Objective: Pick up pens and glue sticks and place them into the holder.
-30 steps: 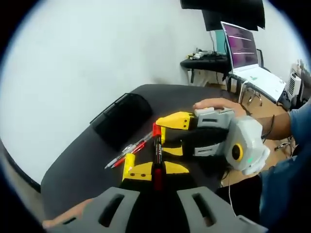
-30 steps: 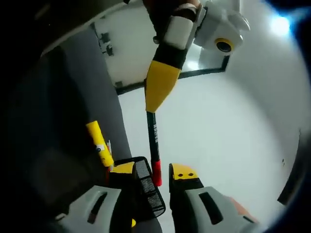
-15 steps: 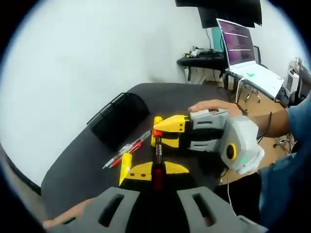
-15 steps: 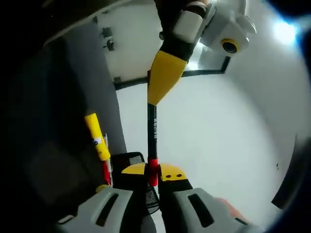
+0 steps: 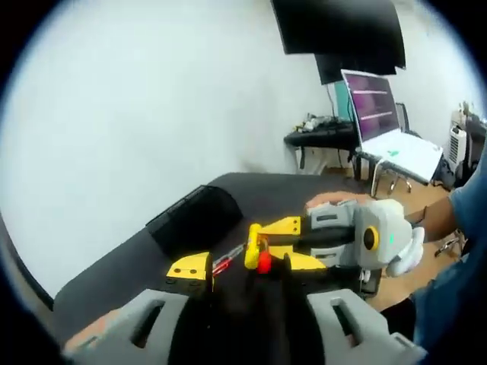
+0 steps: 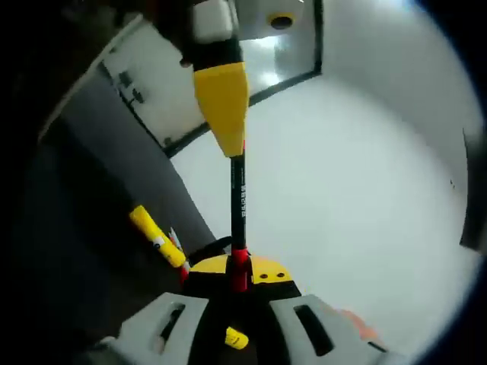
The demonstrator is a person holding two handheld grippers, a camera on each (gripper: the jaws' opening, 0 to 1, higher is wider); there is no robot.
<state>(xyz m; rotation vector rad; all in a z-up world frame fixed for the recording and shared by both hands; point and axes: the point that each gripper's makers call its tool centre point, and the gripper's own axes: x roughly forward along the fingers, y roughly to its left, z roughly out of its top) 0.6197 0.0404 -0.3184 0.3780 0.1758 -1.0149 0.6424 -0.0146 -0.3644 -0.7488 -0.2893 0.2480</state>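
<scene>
A black pen with a red cap [image 6: 239, 205] runs straight up the right gripper view. My right gripper [image 6: 240, 268] is shut on its red cap. The pen's far end lies at the yellow jaw tip of my left gripper [image 6: 227, 144]. In the left gripper view my left gripper [image 5: 245, 270] stands open, jaws spread wide. The right gripper [image 5: 268, 245] reaches in from the right with the red cap [image 5: 263, 263] between its yellow jaws. A yellow glue stick [image 5: 253, 247] [image 6: 156, 236] lies on the dark table [image 5: 114, 266]. The black mesh holder [image 5: 194, 220] lies behind it.
Loose red pens [image 5: 228, 260] lie on the table between the holder and the grippers. A person's hand [image 5: 327, 201] holds the right gripper. A laptop [image 5: 384, 114] and a dark monitor [image 5: 338, 30] stand on desks beyond, against a white wall.
The right gripper has shut on the pen's red cap. The left gripper's jaws have spread apart from the pen. Both cameras have tilted.
</scene>
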